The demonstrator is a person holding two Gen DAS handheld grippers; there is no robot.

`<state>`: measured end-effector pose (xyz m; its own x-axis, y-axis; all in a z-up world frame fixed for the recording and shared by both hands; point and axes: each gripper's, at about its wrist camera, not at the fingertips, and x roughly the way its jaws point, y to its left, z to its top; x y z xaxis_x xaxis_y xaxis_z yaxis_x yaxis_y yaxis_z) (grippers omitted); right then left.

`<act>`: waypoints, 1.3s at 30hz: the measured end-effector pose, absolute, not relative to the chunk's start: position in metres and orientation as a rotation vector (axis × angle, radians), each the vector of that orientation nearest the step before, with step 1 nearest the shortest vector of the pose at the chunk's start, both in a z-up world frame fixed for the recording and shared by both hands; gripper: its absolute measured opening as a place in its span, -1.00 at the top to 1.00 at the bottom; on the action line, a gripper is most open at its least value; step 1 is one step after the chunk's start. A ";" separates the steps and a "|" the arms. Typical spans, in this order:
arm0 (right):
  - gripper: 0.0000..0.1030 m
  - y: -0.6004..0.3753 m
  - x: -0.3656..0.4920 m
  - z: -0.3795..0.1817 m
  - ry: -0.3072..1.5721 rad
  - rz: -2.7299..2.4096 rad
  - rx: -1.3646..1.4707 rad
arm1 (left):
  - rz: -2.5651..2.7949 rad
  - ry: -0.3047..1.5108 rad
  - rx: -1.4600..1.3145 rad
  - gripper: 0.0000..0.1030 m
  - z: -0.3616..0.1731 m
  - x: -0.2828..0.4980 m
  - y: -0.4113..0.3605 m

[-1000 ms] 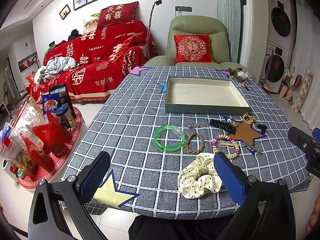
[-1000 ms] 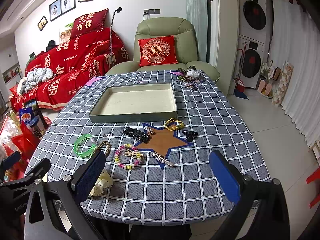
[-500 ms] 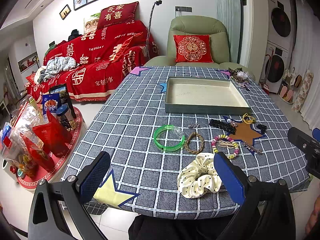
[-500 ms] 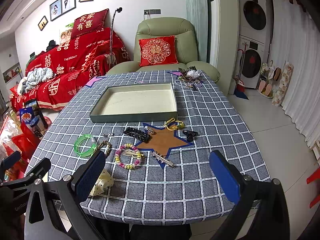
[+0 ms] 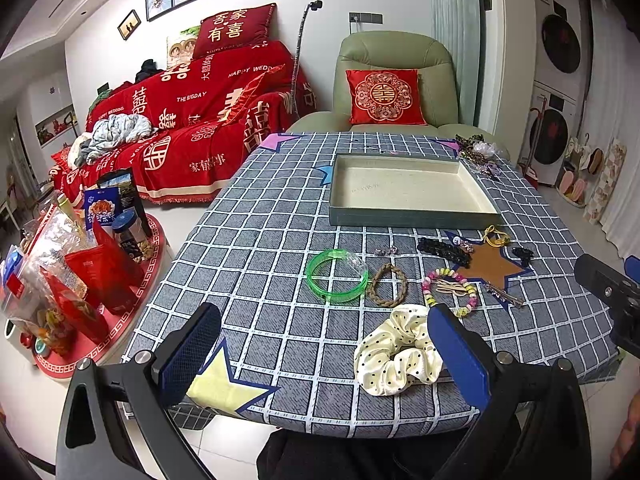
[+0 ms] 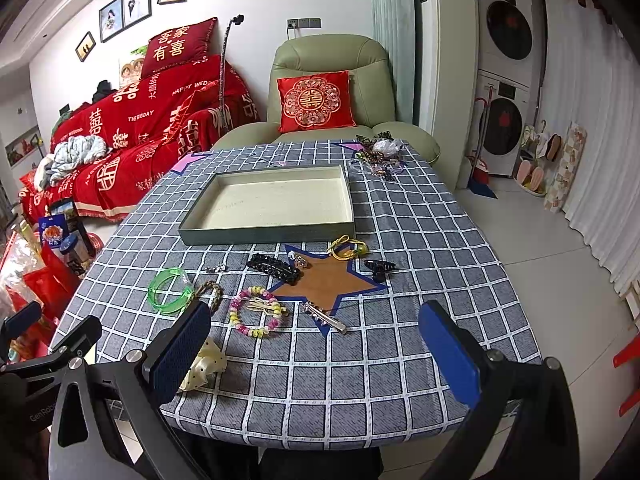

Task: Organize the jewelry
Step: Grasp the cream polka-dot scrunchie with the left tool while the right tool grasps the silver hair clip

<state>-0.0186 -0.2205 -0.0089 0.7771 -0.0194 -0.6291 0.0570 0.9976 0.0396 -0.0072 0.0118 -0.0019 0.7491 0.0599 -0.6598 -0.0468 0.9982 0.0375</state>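
The table (image 5: 256, 240) carries all the work. The tray (image 6: 264, 236) sits at mid-table, far side, and holds nothing; I judge the task at its first step, selection of a piece.

My left gripper (image 5: 320, 352) hangs at the near edge, jaws spread wide, holding nothing. My right gripper (image 6: 316, 352) does the same, jaws equally wide.

The loose pieces lie in a band between tray and grippers. The scrunchie (image 5: 396, 356) is nearest, just beside my left gripper's right finger. Beyond it: the green bangle (image 5: 337, 276), braided band (image 5: 388, 279), bead bracelet (image 6: 256, 312) and long clip (image 6: 324, 316). A small glittery item (image 6: 216, 268) is probably an earring; too small to confirm.

Next move: lower the left gripper over the scrunchie, close, carry to tray.
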 end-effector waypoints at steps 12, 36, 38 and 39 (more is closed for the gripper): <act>-1.00 -0.250 -0.002 -0.050 0.836 -0.044 0.081 | -0.131 0.865 0.056 -1.00 -0.036 0.007 -0.016; -0.56 -0.240 0.098 -0.136 1.095 0.129 -0.095 | -0.259 1.012 0.108 -0.83 -0.111 0.055 -0.053; -0.52 -0.239 0.099 -0.136 1.094 0.136 -0.099 | -0.254 1.014 0.120 -0.59 -0.113 0.056 -0.054; -0.47 -0.237 0.098 -0.136 1.093 0.141 -0.101 | -0.255 1.011 0.122 -0.59 -0.113 0.056 -0.054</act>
<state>0.0984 -0.2375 -0.1355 0.4522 0.0640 -0.8896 -0.1640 0.9864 -0.0124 0.0562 -0.0542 -0.1129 0.5047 -0.1543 -0.8494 0.2667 0.9636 -0.0165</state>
